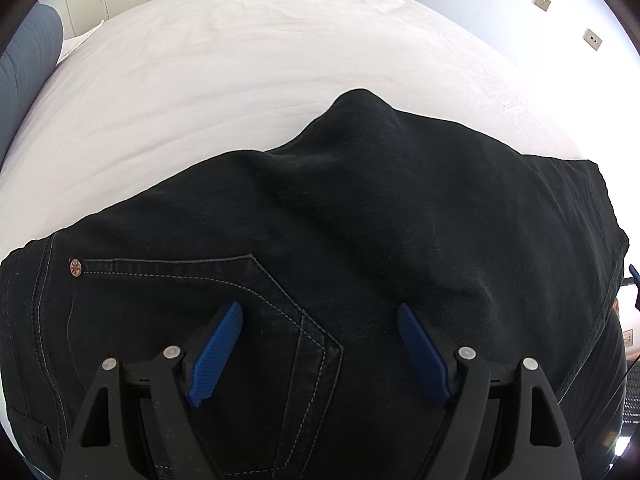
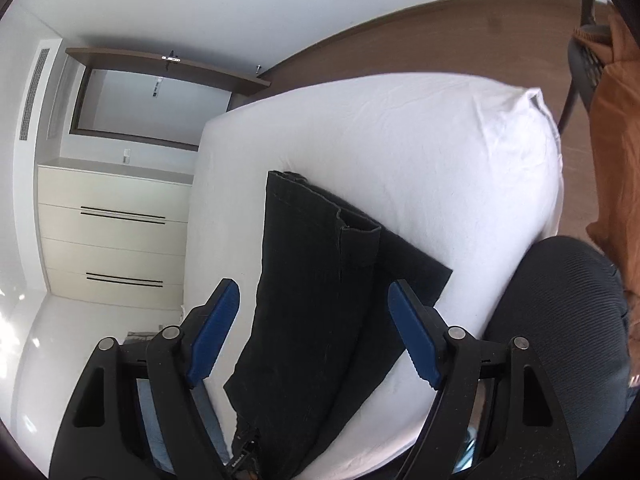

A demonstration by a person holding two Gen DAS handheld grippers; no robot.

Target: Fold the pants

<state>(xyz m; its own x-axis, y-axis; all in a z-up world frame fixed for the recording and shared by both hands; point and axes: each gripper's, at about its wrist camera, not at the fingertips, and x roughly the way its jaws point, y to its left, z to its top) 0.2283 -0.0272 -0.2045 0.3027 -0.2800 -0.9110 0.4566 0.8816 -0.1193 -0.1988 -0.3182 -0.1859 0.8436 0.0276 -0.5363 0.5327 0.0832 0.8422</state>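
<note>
Black jeans (image 1: 360, 220) lie on a white bed (image 1: 240, 60), folded lengthwise, with a stitched back pocket (image 1: 280, 312) and a metal rivet (image 1: 75, 268) near my left gripper (image 1: 320, 312). The left gripper is open and empty, hovering just above the seat of the pants. In the right wrist view the leg end of the jeans (image 2: 320, 280) lies on the bed with its hems (image 2: 360, 236) pointing away. My right gripper (image 2: 314, 292) is open and empty, above the legs.
A dark mesh chair (image 2: 560, 340) stands at the right of the bed, with an orange cloth (image 2: 616, 160) behind it. White drawers (image 2: 112, 232) and wood floor (image 2: 440, 36) lie beyond the bed (image 2: 440, 152). A grey cushion (image 1: 24, 72) sits at the far left.
</note>
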